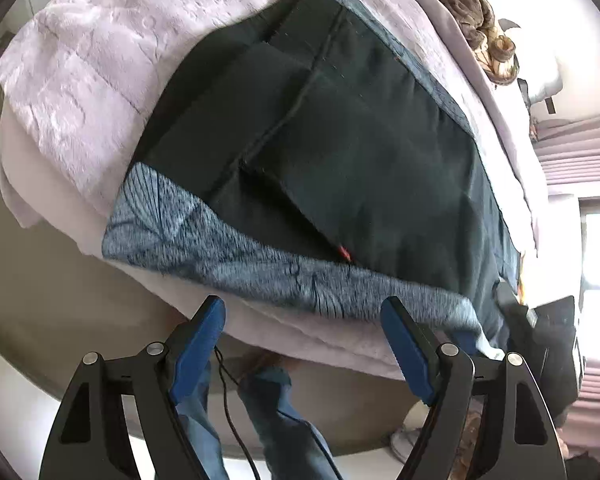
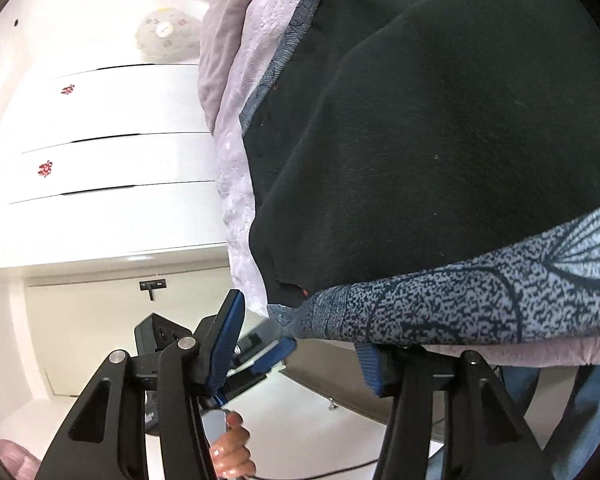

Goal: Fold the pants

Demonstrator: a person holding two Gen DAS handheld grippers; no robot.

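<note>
Dark pants (image 1: 340, 140) lie flat on the bed (image 1: 80, 80), spread over a blue patterned cloth (image 1: 220, 248) that hangs over the bed's near edge. Left gripper (image 1: 304, 320) sits just off that edge, jaws apart, nothing between them. Right gripper (image 2: 300, 332) is at the bed's corner, jaws apart, one finger tucked under the patterned cloth; whether it pinches is unclear. White drawers (image 2: 100, 140) stand beside the bed. The person's jeans-clad legs (image 1: 268, 420) show below its edge, a hand (image 2: 232, 452) lower still.
</note>
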